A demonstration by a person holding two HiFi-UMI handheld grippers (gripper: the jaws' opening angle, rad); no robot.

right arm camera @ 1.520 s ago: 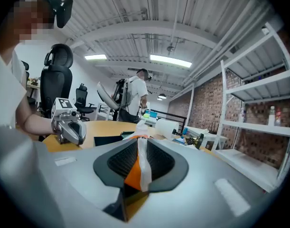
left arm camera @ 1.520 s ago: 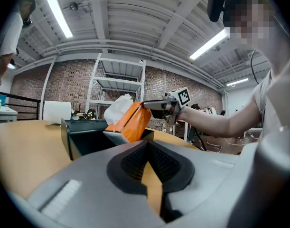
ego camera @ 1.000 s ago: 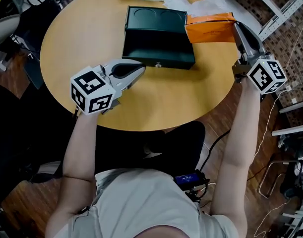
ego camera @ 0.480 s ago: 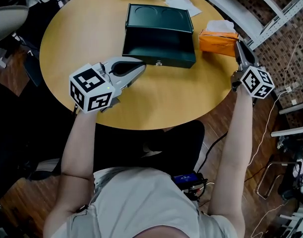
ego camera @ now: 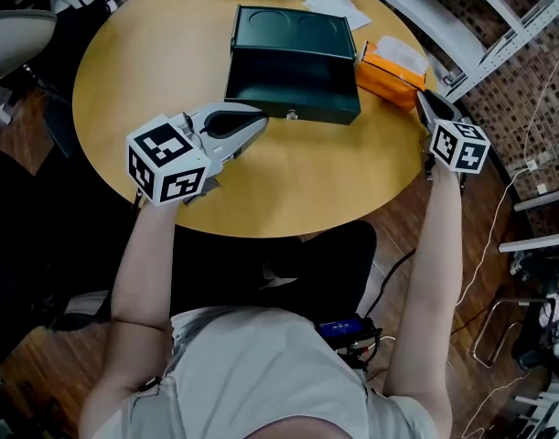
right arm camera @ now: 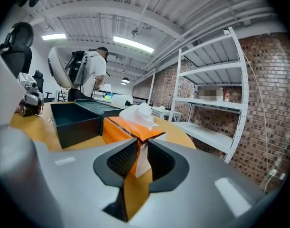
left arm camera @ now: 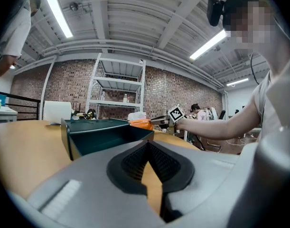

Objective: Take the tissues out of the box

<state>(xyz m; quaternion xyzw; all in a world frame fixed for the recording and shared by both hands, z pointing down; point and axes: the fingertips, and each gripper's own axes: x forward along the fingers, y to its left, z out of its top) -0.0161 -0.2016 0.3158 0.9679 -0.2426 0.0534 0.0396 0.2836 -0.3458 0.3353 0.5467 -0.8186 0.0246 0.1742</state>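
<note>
The orange tissue box [ego camera: 387, 71] lies on the round wooden table [ego camera: 151, 53], turned at an angle, just right of the dark green box. A white tissue [ego camera: 403, 54] sticks up from its top slot [right arm camera: 137, 114]. My right gripper [ego camera: 420, 97] is at the box's near corner. Its jaws are opening, and the box's end [right arm camera: 141, 158] shows in the narrow gap between them [right arm camera: 142, 144]. My left gripper [ego camera: 259, 124] rests low over the table's left front, shut and empty [left arm camera: 147, 144]. In the left gripper view the tissue box [left arm camera: 141, 124] is far off.
An open dark green metal box [ego camera: 293, 108] stands in the middle of the table, lid back. Papers [ego camera: 329, 3] lie at the far edge. Metal shelving [ego camera: 499, 26] runs along the right. A person [right arm camera: 95, 72] stands in the background.
The tissue box, held up near the green box a second ago, has come down to the table and turned. The right gripper drew back toward me. The left gripper stayed put.
</note>
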